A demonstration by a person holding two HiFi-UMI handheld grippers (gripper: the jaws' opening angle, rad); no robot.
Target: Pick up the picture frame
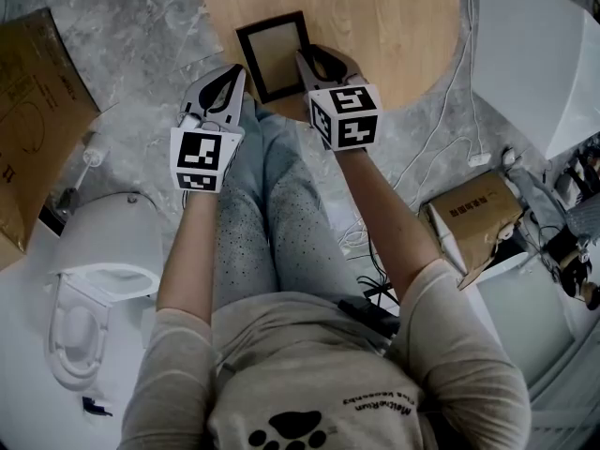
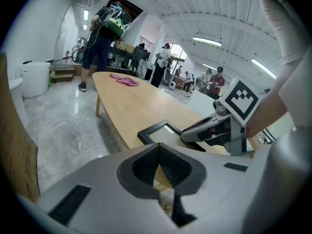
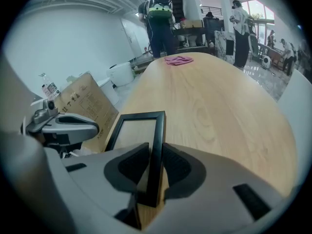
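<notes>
The person sits at the rounded near edge of a pale wooden table [image 1: 394, 26], a pair of tongs in each hand. The black picture frame [image 1: 273, 54] lies on the table right at that edge, just beyond the person's knees. The right tongs [image 1: 319, 64] point steeply down at it and are clenched on the frame's right-hand rail, one ribbed pad pressed against each side of the black bar. The left tongs [image 1: 236, 75] hang just beside the frame's left side, off the table edge, closed on themselves with nothing between them. A flattened cardboard box [image 1: 28, 92] lies on the grey marble floor to the left.
</notes>
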